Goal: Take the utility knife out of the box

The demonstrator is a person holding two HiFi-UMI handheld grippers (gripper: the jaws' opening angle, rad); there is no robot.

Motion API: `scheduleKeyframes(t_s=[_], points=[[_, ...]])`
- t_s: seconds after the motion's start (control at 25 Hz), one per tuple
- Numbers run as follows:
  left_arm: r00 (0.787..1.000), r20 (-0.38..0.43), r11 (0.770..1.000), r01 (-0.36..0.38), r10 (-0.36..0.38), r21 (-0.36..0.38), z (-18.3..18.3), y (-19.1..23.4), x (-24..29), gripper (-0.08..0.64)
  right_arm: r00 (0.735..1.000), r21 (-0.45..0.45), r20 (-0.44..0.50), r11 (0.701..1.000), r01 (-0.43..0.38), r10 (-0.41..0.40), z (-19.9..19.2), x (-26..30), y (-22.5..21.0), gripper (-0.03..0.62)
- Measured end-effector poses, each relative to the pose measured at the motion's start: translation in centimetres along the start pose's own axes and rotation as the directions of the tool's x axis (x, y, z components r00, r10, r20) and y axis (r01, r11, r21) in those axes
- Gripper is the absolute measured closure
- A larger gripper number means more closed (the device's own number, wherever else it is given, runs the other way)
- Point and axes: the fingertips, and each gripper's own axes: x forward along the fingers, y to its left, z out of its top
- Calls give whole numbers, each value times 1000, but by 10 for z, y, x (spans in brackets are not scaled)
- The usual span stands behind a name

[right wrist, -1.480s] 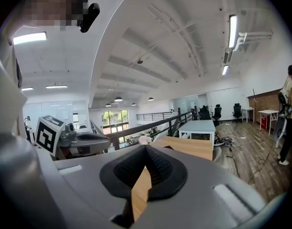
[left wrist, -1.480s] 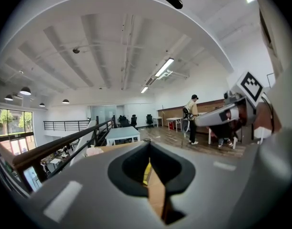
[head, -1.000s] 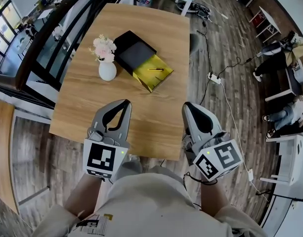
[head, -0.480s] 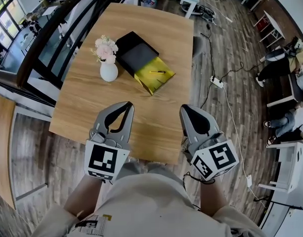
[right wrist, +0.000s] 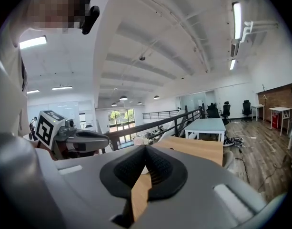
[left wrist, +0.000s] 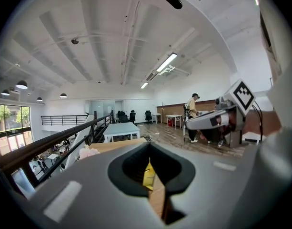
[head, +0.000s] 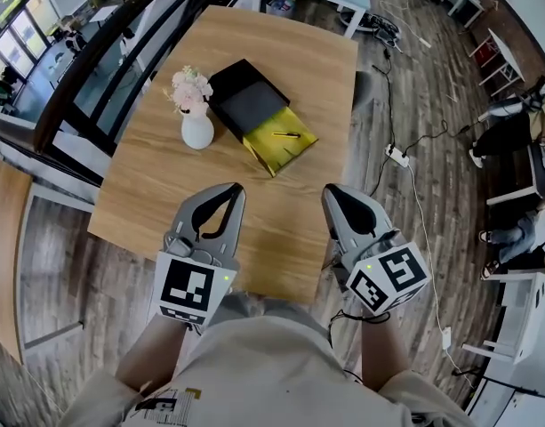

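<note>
Only in the head view is the utility knife (head: 285,135) seen, lying in the yellow tray of the open black box (head: 270,157) on the tabletop (head: 156,185), well apart from the left gripper (head: 234,189) and right gripper (head: 329,190). A white vase of flowers (head: 196,130) stands just beside the box. In each gripper view the jaws are shown pressed together, with nothing between them.

**Head view:** bright, even indoor light. Shadows on the table (head: 281,60) around the vase (head: 197,130) are faint and soft.

**Gripper views:** ceiling strip lights (left wrist: 167,62) and a window (left wrist: 10,120) burn white. The left gripper (left wrist: 148,146) and right gripper (right wrist: 145,148), close to the lens, are blurred.

**All views:** edges curve strongly. The gripper views have black corners.
</note>
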Motion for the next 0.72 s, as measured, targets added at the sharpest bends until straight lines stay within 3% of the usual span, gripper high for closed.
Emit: scheduleKeyframes(t_s=[0.16,0.24,0.44,0.72], points=[[1000,4,1000,-15,15,-25,-1,5,28,558,999,-65,-51,998,-20,17,0,18,-23,586],[999,9,998,-35,35,-47,-1,14,42,558,996,-114,-89,993,-37,26,-1,30,-32,515],[999,-5,997,-52,51,-49,-6,29,77,558,983,-222,-182,972,-73,32,-16,69,-60,486],[996,-64,997,-60,56,-52,-37,46,122,558,929,-306,-360,930,-204,85,-67,155,-97,474]])
